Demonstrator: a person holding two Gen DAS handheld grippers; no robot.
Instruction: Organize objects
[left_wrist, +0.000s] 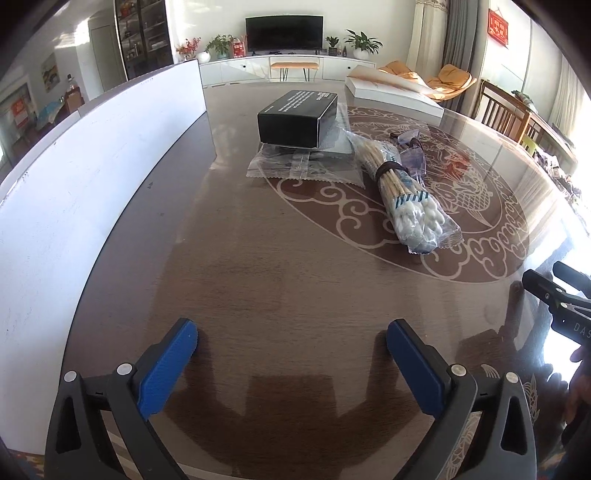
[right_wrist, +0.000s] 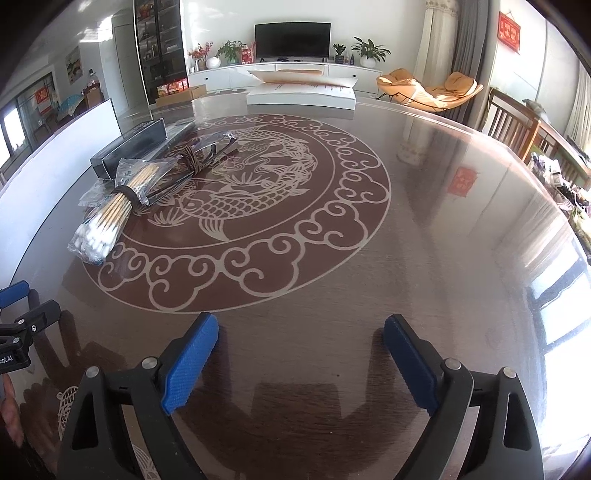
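Legible writing is limited. The right gripper's body, seen at the right edge of the left wrist view, carries the letters "DAS". The left gripper's body, at the left edge of the right wrist view, shows "oolAI"; both markings are cut off by the frame. The black box (left_wrist: 297, 117) bears white print on its top face, too small to read. A red hanging (left_wrist: 498, 26) on the far wall carries gold characters that cannot be read.

Landmark: the carp medallion (right_wrist: 258, 206) inlaid in the glossy brown table (right_wrist: 443, 240).

The pack of cotton swabs (left_wrist: 406, 192) is a clear wrapper holding wooden sticks with white tips, bound at mid-length by a dark elastic band. It lies on the medallion's left rim, white tips toward the cameras. The black box sits just beyond that rim to the far left, resting on a clear plastic bag (left_wrist: 295, 168). A pair of glasses (right_wrist: 210, 147) lies beside the pack, on the medallion. A flat white box (right_wrist: 301, 94) lies past the medallion's far rim.

A white board (left_wrist: 92, 166) stands along the table edge left of the medallion. The tabletop near and right of the medallion is bare.

The left gripper (left_wrist: 291, 345) is released, blue pads spread wide over bare table with nothing between them. The right gripper (right_wrist: 300, 339) is likewise released and empty, near the medallion's near rim.
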